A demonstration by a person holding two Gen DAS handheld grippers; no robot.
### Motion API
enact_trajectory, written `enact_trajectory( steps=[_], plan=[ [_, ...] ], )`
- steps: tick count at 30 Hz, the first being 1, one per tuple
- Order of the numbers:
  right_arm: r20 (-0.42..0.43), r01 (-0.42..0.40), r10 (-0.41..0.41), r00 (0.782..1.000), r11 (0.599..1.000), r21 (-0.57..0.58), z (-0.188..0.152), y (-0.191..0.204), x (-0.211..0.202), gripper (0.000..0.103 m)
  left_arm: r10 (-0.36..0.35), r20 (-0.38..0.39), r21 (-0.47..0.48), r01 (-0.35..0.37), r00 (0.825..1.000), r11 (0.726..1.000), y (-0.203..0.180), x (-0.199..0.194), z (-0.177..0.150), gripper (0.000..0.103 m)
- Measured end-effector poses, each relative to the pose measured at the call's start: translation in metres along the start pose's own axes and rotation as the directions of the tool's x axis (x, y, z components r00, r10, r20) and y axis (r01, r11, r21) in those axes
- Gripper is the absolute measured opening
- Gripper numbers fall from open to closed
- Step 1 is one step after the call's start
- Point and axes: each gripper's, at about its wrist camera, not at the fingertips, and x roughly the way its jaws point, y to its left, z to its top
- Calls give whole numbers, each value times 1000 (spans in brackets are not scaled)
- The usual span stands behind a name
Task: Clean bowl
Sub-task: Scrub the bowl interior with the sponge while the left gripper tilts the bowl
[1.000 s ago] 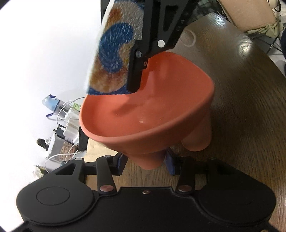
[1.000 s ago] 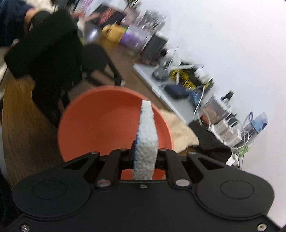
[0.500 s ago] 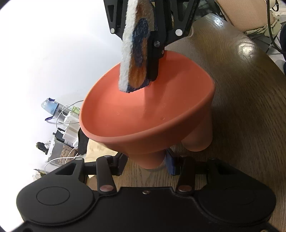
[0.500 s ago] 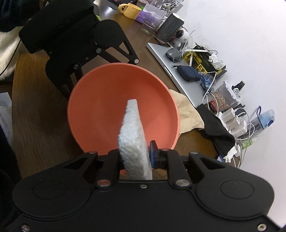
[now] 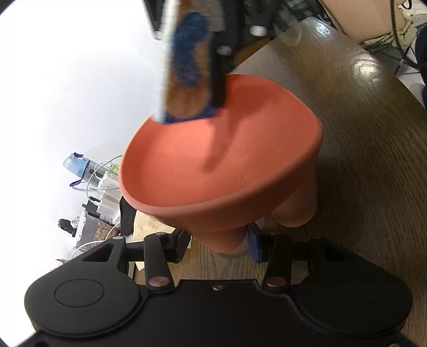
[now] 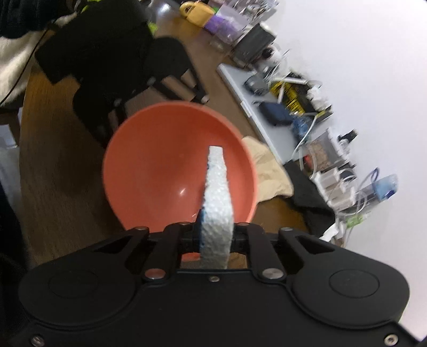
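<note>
The orange bowl (image 5: pixel 221 160) sits tilted above the wooden bench (image 5: pixel 360 133), one of its stubby feet clamped in the left tool (image 5: pixel 218 245). The right tool (image 6: pixel 214 235), clamped on a sponge (image 6: pixel 216 197), holds it over the bowl's far rim.

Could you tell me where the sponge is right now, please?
The sponge is clamped in the right gripper, poised over the orange bowl, which the left gripper holds by a leg.

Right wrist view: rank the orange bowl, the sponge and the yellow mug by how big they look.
1. Orange bowl, largest.
2. Sponge, seen edge-on and nearest the camera, so its rank is inflated.
3. Yellow mug, smallest, but far back on the table.
</note>
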Motion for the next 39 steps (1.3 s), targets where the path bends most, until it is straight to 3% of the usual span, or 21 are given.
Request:
enact_trajectory(
  steps=[7, 12, 14, 19, 22, 31, 36, 39],
  plan=[
    [59, -172, 170, 984, 984, 44, 20, 10, 2, 12, 11, -4, 21, -11, 1000, 1000, -3, -1, 3, 44],
    [104, -140, 136, 985, 990, 23, 40, 6, 9, 12, 12, -11, 31, -11, 1000, 999, -6, -2, 5, 44],
    [115, -91, 88, 989, 996, 20, 43, 0, 11, 12, 15, -15, 40, -15, 1000, 999, -8, -2, 5, 44],
    [82, -10, 5, 997, 998, 63, 34, -23, 15, 12, 6, -22, 43, -5, 1000, 999, -13, -1, 2, 44],
    [51, -1, -3, 999, 997, 80, 24, -28, 9, 12, 0, -14, 33, 1, 1000, 999, -13, -2, 2, 44],
    [3, -88, 88, 996, 993, 84, 3, -1, -3, 12, 4, -5, 28, -4, 1000, 1000, -14, -3, 2, 44],
    [66, -154, 149, 987, 985, 78, 18, 12, -3, 12, 4, -8, 29, -3, 1000, 1000, -16, -5, 5, 44],
    [112, -113, 106, 988, 992, 56, 30, 13, 2, 12, 6, -11, 31, -6, 1000, 999, -12, -7, 4, 44]
  ],
)
